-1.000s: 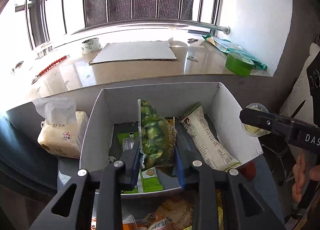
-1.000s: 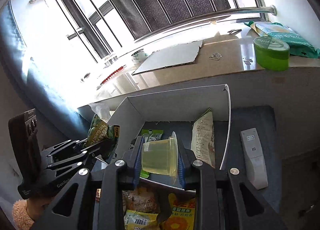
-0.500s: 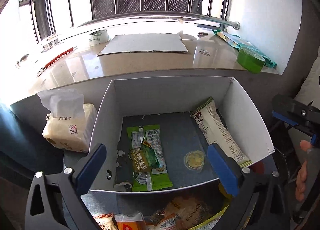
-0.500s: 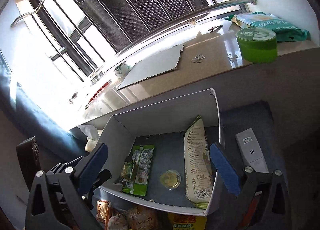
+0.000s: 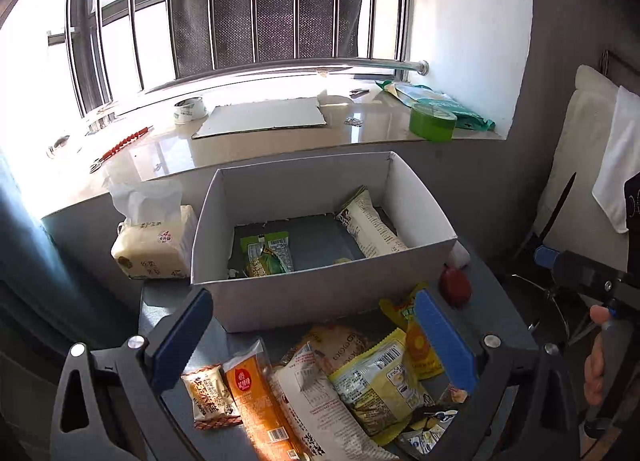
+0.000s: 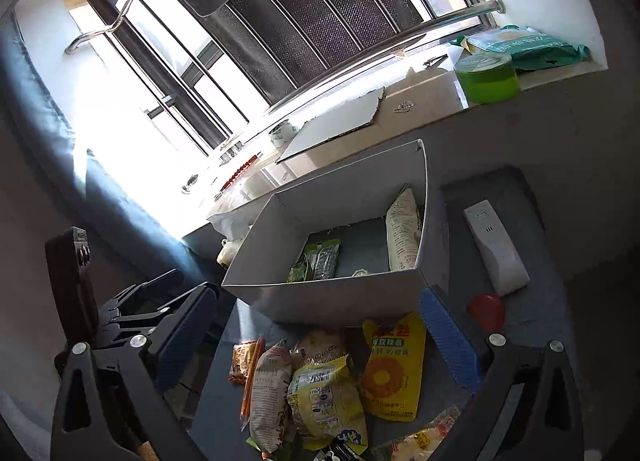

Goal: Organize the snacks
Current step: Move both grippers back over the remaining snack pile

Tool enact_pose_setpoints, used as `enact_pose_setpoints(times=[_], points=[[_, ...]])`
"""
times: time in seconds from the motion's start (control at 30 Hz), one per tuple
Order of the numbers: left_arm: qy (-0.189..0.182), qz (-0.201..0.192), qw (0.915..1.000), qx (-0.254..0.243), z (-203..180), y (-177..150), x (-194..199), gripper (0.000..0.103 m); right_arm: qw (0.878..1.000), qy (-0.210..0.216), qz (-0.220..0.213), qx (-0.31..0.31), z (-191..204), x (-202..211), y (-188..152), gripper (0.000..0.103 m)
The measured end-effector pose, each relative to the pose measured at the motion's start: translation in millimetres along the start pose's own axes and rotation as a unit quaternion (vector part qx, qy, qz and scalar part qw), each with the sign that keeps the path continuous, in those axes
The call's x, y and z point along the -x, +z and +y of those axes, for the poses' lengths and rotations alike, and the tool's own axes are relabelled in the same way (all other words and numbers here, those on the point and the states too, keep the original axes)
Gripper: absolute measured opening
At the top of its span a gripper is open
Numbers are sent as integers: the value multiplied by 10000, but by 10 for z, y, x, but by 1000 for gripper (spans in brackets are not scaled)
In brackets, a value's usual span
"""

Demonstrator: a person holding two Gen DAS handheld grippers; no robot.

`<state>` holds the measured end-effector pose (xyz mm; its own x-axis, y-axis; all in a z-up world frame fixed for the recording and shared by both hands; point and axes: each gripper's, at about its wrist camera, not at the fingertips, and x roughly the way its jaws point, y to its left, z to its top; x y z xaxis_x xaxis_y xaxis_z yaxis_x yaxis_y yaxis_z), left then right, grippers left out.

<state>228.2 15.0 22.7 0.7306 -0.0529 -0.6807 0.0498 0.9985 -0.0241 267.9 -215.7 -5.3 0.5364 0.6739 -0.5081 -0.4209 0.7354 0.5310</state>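
Observation:
A white open box (image 5: 304,297) (image 6: 340,297) stands on the grey table. Inside lie a green snack packet (image 5: 266,257) (image 6: 316,261), a long white packet (image 5: 370,229) (image 6: 402,233) and a small jelly cup (image 6: 360,273). A pile of loose snack packets (image 5: 328,385) (image 6: 320,385) lies in front of the box. My left gripper (image 5: 316,341) is open and empty above the pile. My right gripper (image 6: 320,337) is open and empty, also above the pile. The left gripper shows at the left of the right wrist view (image 6: 132,313).
A tissue pack (image 5: 154,241) stands left of the box. A white remote (image 6: 496,249) and a red object (image 6: 486,311) lie to its right. The windowsill behind holds cardboard (image 5: 264,121), a tape roll (image 5: 190,111) and a green container (image 5: 432,121).
Both grippers opened and dropped the green packet and the jelly cup into the box. Both then pulled back and now sit over the snack pile in front of the box.

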Motion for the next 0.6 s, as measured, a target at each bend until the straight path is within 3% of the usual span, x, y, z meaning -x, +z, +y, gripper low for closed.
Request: enact_pose_setpoints(times=[0.2,0.3,0.37,0.5,0.6], points=[[-121,-302,9993,-155,-311,-889,537,103,9981,-220,-261,518,67,558,-595,103],[-351,-228,9991,26,-412,-1388,664,103,9976,-425,-312,450,-25,720,-970,103],[-288,-148,9995,47,-477,-1645,715,103,9977,-544,-249,324,-112,775,-1214,103],[-216,-117,9994,-238,-571,-1996,876,103,9969,-778,20,69,-242,785,-1642,103],[-11,-143,9996,-235,-534,-2104,995,103,9916,-1182,245,462,-227,727,-1845,103]])
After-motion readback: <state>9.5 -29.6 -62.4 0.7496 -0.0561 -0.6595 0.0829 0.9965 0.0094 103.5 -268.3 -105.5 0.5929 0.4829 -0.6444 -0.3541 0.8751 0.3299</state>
